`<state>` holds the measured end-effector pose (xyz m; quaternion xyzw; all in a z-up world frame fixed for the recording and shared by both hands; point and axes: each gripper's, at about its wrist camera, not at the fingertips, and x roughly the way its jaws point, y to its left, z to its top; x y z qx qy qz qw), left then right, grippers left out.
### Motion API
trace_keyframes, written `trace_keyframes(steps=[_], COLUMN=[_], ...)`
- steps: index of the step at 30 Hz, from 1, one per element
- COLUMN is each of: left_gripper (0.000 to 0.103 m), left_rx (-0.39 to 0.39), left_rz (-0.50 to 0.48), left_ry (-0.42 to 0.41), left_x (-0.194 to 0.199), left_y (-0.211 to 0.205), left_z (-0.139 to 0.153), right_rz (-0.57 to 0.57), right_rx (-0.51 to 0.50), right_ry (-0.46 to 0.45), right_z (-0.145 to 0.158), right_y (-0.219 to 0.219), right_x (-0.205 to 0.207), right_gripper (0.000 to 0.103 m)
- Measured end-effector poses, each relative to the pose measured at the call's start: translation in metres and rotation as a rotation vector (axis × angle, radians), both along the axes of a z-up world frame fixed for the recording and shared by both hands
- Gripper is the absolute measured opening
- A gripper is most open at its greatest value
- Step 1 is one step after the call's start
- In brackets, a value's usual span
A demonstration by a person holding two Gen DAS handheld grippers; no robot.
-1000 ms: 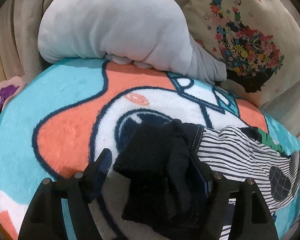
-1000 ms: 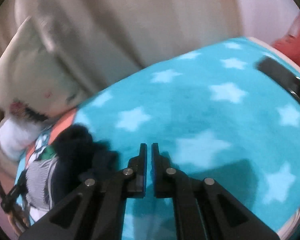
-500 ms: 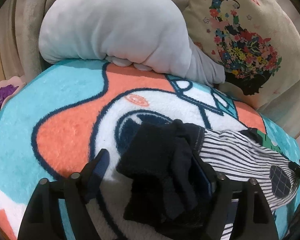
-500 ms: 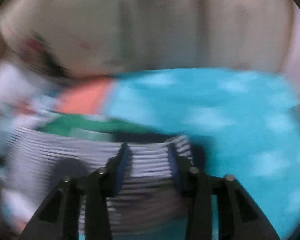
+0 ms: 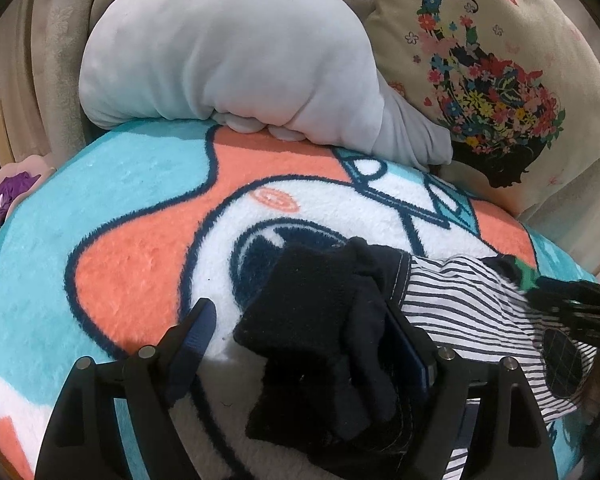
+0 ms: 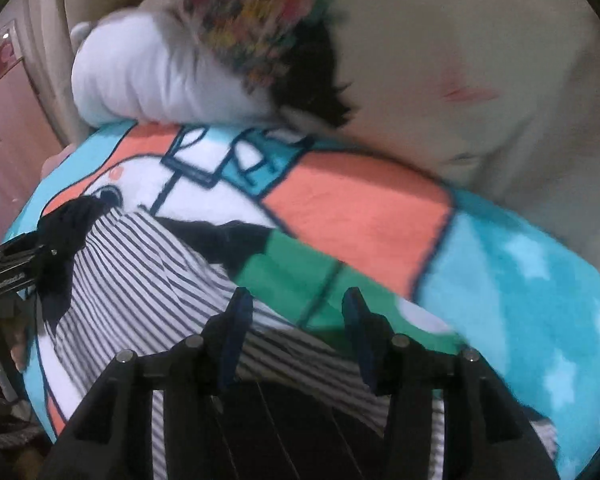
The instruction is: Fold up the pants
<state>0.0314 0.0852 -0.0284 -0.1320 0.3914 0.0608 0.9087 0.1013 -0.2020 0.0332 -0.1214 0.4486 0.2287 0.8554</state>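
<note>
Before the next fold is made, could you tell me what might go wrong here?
1. The left tongs stand open around the bunched black cuff, not clamped; a pull could leave it behind.
2. The right tongs, jaws just opened, hover over the striped pants; closing low could pinch the fleece blanket too.

left hand-held gripper: matte black angular arms, silver screw heads along the top
its pads: dark blue strips
right hand-held gripper: same black build, round silver screws
its pads: blue, ribbed
marking: small white lettering, illegible
</note>
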Motion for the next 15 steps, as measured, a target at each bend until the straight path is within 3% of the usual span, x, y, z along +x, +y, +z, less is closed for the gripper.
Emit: trace_keyframes(steps=[1, 2, 4, 8, 12, 15], left_gripper=[0.085, 0.085, 0.085, 0.086, 0.086, 0.086], left_rx=[0.001, 0.0, -0.005, 0.002, 0.005, 0.001], left_rz=[-0.001, 0.0, 0.0, 0.004, 0.003, 0.001], left_ry=[-0.003, -0.004, -0.006, -0.003, -0.003, -0.005], left_x=[0.0, 0.0, -0.001, -0.001, -0.001, 0.0], left_y=[0.0, 0.0, 0.001, -0.001, -0.001, 0.0], left_z=[0.0, 0.0, 0.0, 0.0, 0.0, 0.0], right_rz=[0.003, 0.007, -0.009, -0.055, -0.09, -0.15], right_rx=[-0.021, -0.028, -0.021, 0.026, -0.038, 0.01], right_ry=[-0.002, -0.003, -0.021, -0.076, -0.057, -0.048], right_z=[-0.002, 0.0, 0.01, 0.029, 0.008, 0.007], right_y=[0.003, 0.005, 0.01, 0.01, 0.029, 0.02], right_x=[-0.003, -0.002, -0.002, 0.006, 0.027, 0.025], right_gripper=[0.025, 0.014, 0.005, 0.004, 0.005, 0.022])
